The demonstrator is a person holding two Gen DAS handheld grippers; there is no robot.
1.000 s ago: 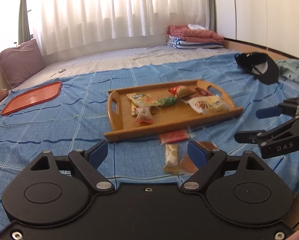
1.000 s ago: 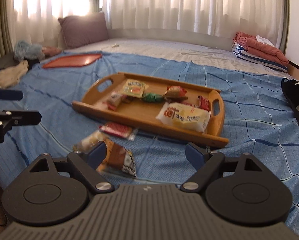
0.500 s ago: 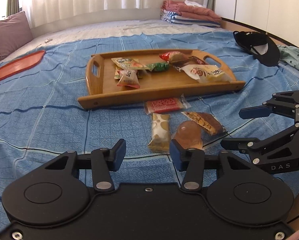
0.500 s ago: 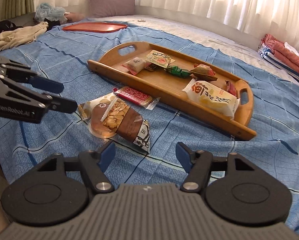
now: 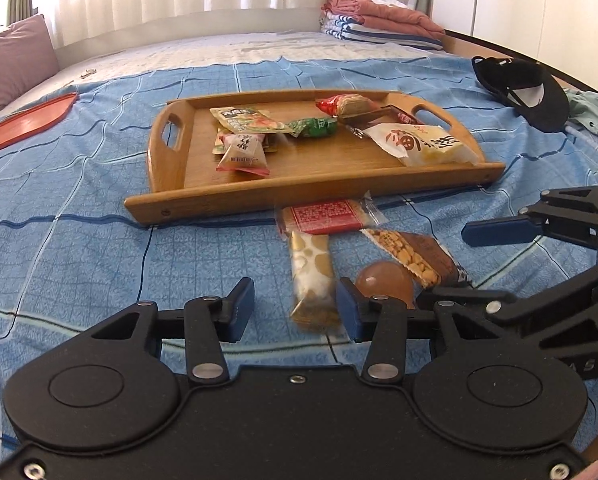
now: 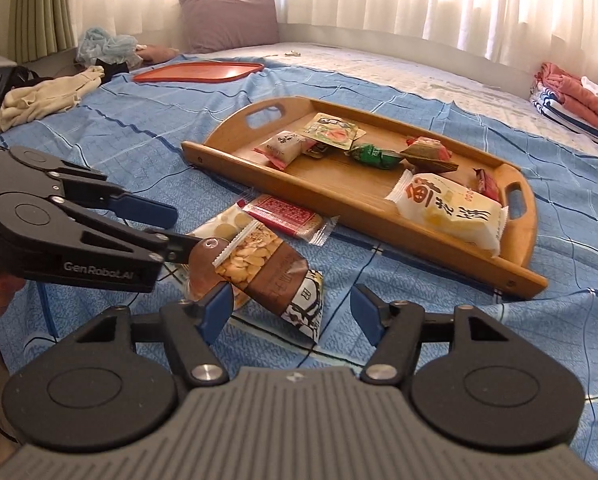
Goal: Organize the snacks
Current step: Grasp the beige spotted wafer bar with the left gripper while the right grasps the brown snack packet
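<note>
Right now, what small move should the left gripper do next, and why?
Probably lower the left gripper a little further and close on the white and gold bar. Its jaws, which have just been closing, stand open around the bar's near end, and the bar lies on the bed, outside the tray.

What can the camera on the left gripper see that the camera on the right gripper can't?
Only the left wrist view shows the black cap and the teal cloth beside it. Only the right wrist view shows the cream cloth, the pale blue bundle and green curtains. Both show the wooden tray of snacks, the red packet, the peanut packet, the brown jelly cup, the orange tray, the pillow and the folded towels.
</note>
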